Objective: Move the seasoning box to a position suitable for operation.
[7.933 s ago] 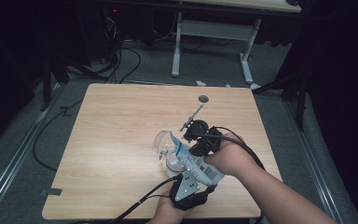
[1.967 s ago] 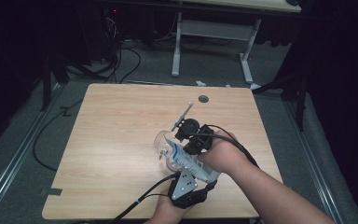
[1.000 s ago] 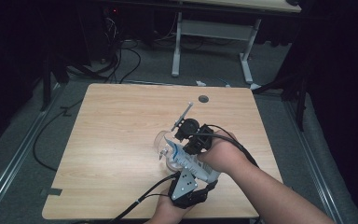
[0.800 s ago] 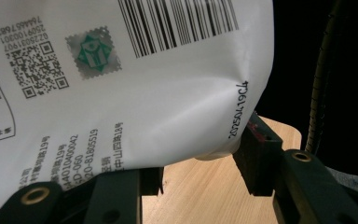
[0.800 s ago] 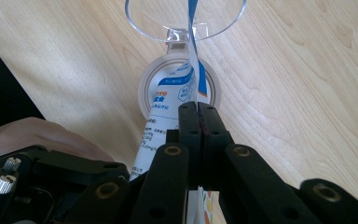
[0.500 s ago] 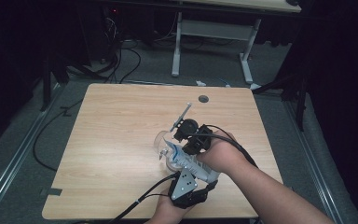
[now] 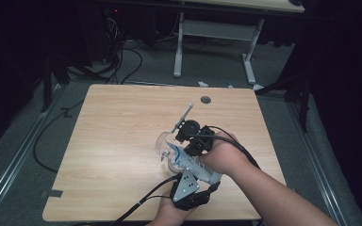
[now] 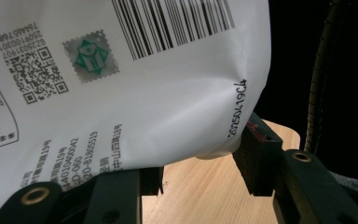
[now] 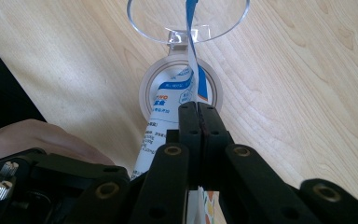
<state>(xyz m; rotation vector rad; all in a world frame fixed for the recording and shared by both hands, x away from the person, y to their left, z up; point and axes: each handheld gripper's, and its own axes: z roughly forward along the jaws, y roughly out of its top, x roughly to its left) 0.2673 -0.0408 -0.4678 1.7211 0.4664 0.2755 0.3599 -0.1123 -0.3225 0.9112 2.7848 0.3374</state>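
A white pouch [image 7: 191, 164] with blue print and a barcode [image 8: 121, 84] is held tilted over the table. My left gripper [image 8: 200, 172] is shut on its lower body, with the pouch bulging between the jaws. My right gripper [image 9: 199, 112] is shut on the thin top edge of the pouch [image 9: 193, 60], jaws pressed together. In the high view the right gripper [image 7: 183, 141] sits just beyond the left gripper [image 7: 195, 173]. Below the pouch's tip stands a round clear container [image 9: 179, 88] with its hinged clear lid [image 9: 189, 18] swung open; it appears as the clear container [image 7: 166, 149].
The wooden table [image 7: 122, 141] has a small round cable hole [image 7: 206, 100] near its far edge. A thin metal rod [image 7: 183, 117] slants up beside the right gripper. Cables trail off the table's near edge [image 7: 136, 207]. A second desk's legs [image 7: 179, 47] stand beyond.
Since the oldest frame my right gripper and the pouch's top have shifted slightly left and farther away. Over the last second nothing has moved.
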